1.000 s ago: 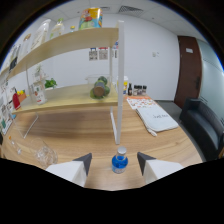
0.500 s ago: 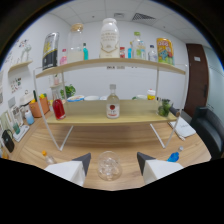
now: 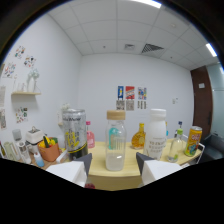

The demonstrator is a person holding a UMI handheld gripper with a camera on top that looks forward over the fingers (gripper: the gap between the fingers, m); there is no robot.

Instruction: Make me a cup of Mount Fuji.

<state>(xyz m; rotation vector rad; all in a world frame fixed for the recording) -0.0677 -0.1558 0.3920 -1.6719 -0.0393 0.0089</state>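
My gripper is open and held level with the top shelf. Its white fingers point at a row of bottles. Just ahead, in line with the gap between the fingertips, stands a clear jar with a tan lid, a blue label and white contents at the bottom. It rests on the shelf board and the fingers do not touch it. A dark can with a silver label stands to its left. A white bottle stands to its right.
Also on the shelf are a pink bottle, an amber bottle, a clear bottle and a yellow can. An orange pot sits further left. Posters hang on the far wall.
The view has risen from the tabletop, where a glass stood between the fingers, to the top shelf. It is now closer to the bottles, with the tan-lidded jar ahead.
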